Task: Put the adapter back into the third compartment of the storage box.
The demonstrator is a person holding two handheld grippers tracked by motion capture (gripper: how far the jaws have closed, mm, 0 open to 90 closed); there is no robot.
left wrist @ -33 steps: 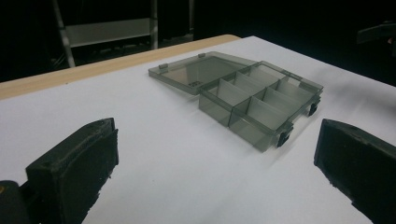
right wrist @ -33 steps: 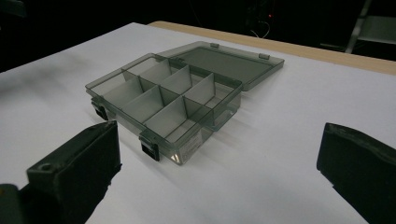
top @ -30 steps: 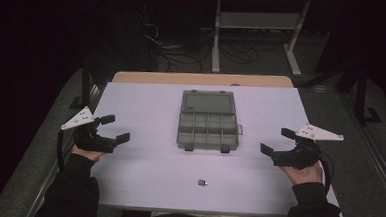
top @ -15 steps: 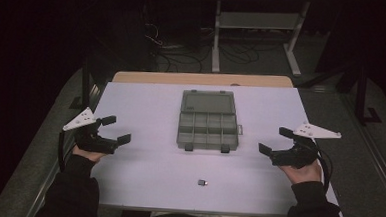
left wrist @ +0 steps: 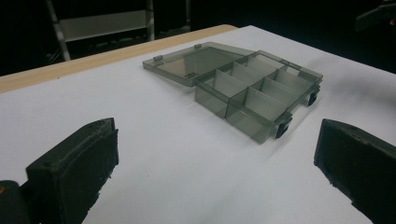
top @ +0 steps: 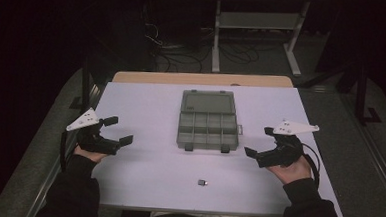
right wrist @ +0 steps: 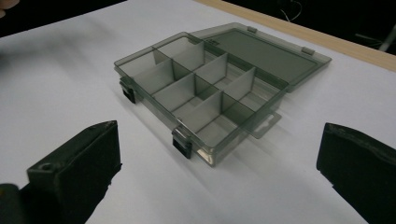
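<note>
The box [top: 208,121] lies open at the middle of the high view, its long axis running up the frame, lid toward the top, latches toward the bottom. The left gripper [top: 117,130] at left and right gripper [top: 259,141] at right are both released, empty, well apart from it.

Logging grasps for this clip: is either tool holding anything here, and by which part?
Nothing is held. The left tool and right tool are both open, apart from the open compartment box and the small dark piece.
</note>
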